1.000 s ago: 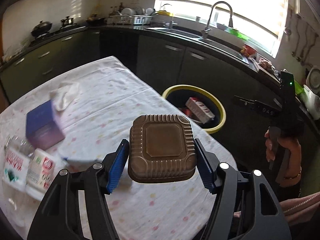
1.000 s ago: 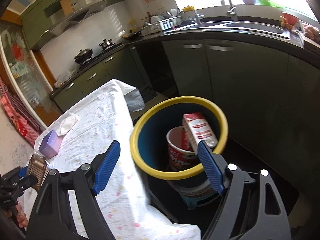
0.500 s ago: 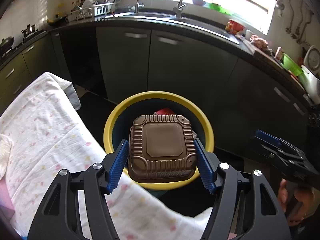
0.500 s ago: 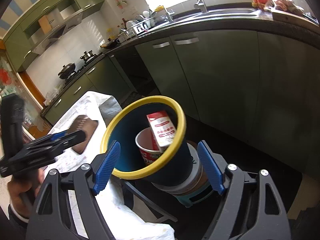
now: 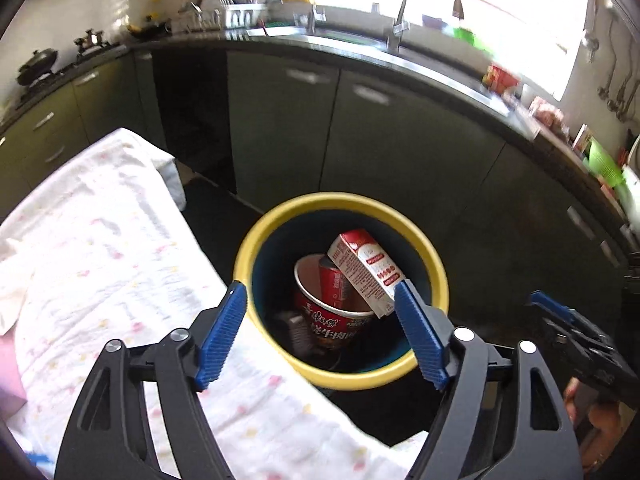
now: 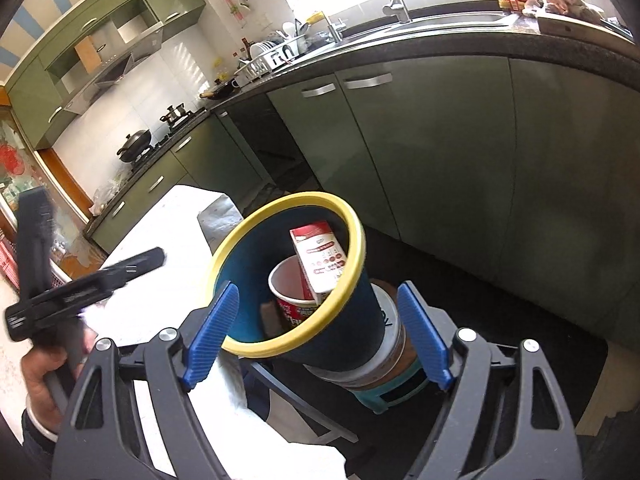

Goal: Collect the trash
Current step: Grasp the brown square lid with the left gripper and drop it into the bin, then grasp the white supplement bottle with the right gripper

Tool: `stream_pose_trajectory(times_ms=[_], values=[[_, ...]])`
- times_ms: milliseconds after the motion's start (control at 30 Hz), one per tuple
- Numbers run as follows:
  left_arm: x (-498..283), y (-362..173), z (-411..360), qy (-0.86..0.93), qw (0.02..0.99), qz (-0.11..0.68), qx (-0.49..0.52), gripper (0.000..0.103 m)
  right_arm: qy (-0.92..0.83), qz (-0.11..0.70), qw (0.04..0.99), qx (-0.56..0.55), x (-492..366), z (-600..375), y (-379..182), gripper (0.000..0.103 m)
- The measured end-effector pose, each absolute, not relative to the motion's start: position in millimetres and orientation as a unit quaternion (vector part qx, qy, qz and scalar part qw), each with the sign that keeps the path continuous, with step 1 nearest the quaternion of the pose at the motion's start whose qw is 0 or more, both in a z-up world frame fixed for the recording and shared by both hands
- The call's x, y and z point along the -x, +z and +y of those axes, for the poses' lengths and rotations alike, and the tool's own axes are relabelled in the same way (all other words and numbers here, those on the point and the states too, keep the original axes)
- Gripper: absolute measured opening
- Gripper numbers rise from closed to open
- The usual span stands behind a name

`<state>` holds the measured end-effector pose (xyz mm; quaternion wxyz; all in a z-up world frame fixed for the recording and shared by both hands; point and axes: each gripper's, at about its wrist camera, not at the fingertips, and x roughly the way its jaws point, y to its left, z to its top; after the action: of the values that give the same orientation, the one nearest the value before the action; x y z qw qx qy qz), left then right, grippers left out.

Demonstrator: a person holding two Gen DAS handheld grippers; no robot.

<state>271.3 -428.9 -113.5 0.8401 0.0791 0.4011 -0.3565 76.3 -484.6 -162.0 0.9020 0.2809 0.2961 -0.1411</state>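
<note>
there was one yellow-rimmed bin [image 5: 439,280], at 6 o'clock of the left wrist view. inside it lay one red noodle cup [image 5: 320,320], one red-and-white carton [image 5: 366,270] and one brown container [image 5: 298,330]. one cloth-covered bench [image 5: 100,280] stood at 9 o'clock. two grippers showed: left gripper [image 5: 318,336], right gripper [image 6: 316,336].

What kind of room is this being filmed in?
A home kitchen, it seems: a sink with a tall faucet under the window, a dish rack on the dark counter, and a wok on the gas stove, with green cabinets all around.
</note>
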Motion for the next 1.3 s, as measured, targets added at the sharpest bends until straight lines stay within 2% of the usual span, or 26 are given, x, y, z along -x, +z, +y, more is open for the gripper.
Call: stream_pose_trajectory(times_ms=[333,567,833,1000,1133,1300], values=[[-200.9,-65.0,-278.5,-0.323,0.885,0.337,-0.007,0.085,-0.091,0.317,0.912,-0.245,-104.6,-440.5,-152.7,0.079],[-150.4,-74.4,-171.5,-0.274,0.902,0.333,0.02,0.086,-0.016,0.354,0.914,-0.199,-145.4,-377.4,-150.7,0.079],[-110.8,-90.1,-74.6,-0.188,0.931,0.311,0.03,0.088,0.124,0.386,0.905,-0.13,-192.3,-263.3,-133.7,0.079],[-104.6,-98.4,-37.7,-0.161,0.936,0.308,0.058,0.089,0.188,0.383,0.9,-0.09,-213.5,-187.0,-124.6,0.079],[-98.1,-101.4,-20.7,-0.158,0.937,0.304,0.07,0.089,0.291,0.373,0.881,-0.011,-222.3,-114.4,-125.9,0.079],[-88.9,-100.8,-6.0,-0.148,0.94,0.296,0.077,0.089,0.344,0.359,0.861,0.106,-239.7,-58.8,-134.7,0.091]])
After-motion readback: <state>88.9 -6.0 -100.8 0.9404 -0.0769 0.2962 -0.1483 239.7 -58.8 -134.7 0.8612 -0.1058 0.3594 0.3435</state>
